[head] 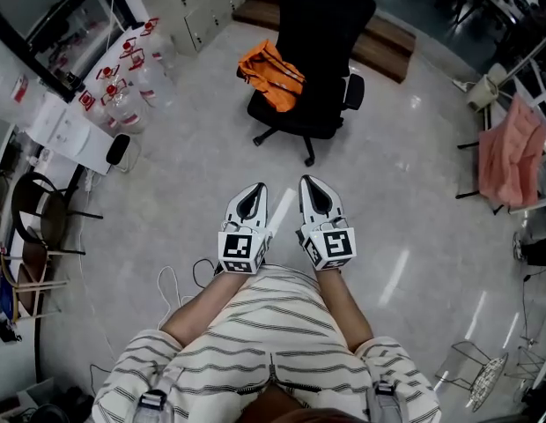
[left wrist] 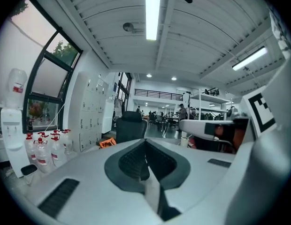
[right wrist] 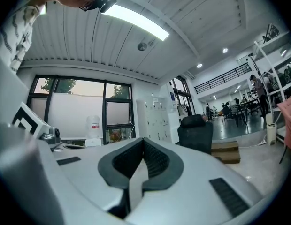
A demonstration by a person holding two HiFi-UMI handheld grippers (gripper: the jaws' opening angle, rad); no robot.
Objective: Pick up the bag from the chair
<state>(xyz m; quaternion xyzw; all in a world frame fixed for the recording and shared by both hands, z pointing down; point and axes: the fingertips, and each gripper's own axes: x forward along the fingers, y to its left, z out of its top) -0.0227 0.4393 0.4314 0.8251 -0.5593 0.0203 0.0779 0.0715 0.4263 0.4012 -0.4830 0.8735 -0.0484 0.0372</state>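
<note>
the left gripper (head: 252, 201) and the right gripper (head: 314, 197) were both closed and empty. one orange bag (head: 271, 76) lay on the 9 o'clock side of one black chair (head: 319, 51), well apart at 12 o'clock. to do it well, i think: come near, open wide, then take the bag's top.

the bag (head: 271, 76) is bright orange with dark straps. it looks soft and crumpled. it lies on the left side of the chair (head: 319, 33), and part of it sticks out past the seat's edge. the chair is black, with a tall back, arm rests and legs with little wheels. it stands on the pale floor (head: 194, 174). in the left gripper view, the bag is a small orange patch low beside the chair.
</note>
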